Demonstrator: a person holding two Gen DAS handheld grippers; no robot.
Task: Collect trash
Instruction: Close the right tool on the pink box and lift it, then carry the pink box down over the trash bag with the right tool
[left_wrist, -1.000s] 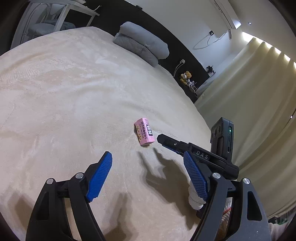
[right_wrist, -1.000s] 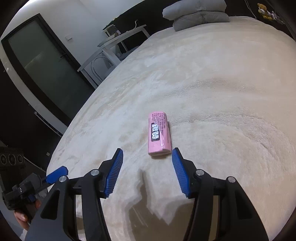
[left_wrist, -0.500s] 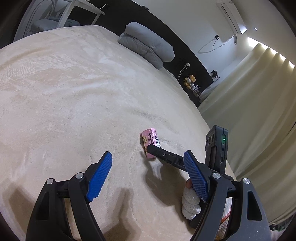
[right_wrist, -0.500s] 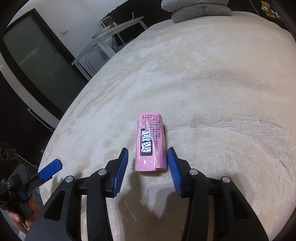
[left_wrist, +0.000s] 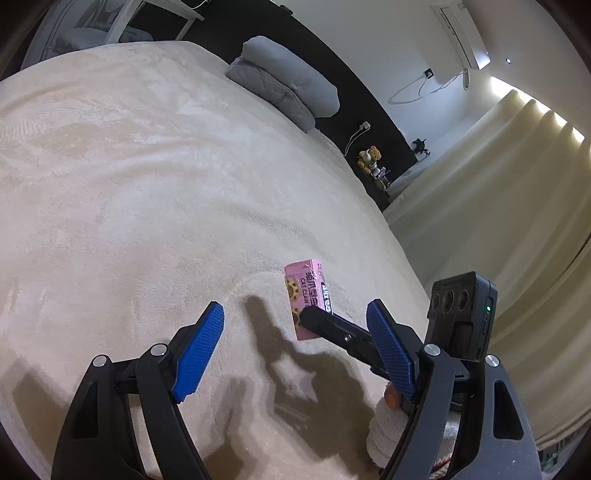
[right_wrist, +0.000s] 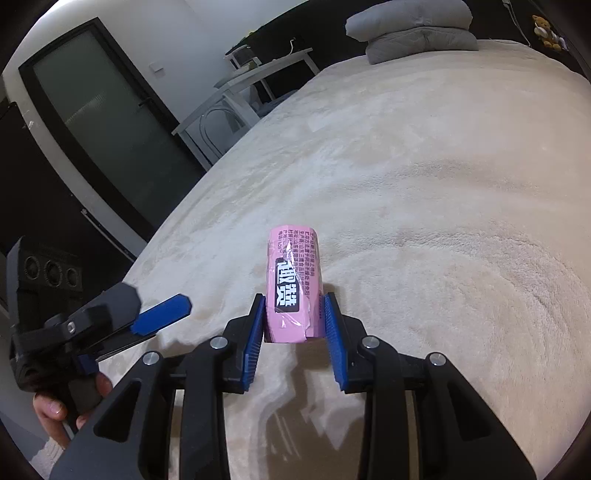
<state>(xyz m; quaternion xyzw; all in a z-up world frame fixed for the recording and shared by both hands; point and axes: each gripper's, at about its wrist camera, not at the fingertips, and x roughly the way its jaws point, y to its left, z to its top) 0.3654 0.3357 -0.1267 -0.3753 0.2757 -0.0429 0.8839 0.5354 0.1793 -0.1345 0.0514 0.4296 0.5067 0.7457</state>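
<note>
Pink wrapper (right_wrist: 293, 286) sat on the cream bed (right_wrist: 443, 192), near edge, and your right gripper (right_wrist: 294, 314) had clamped it. Your left gripper (left_wrist: 295, 334) hung spread wide, holding nothing, just left.

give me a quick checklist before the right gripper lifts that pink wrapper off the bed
1. Right gripper shut on the pink snack wrapper: ok, both pads press its sides.
2. Grip depth: not ok, only the near end is pinched; most of the pack sticks out ahead.
3. Blanket caught in the pads: cannot tell.
4. Left gripper clear of the wrapper: ok, open and empty beside it.
5. Trash container within reach: cannot tell, none in view.
</note>
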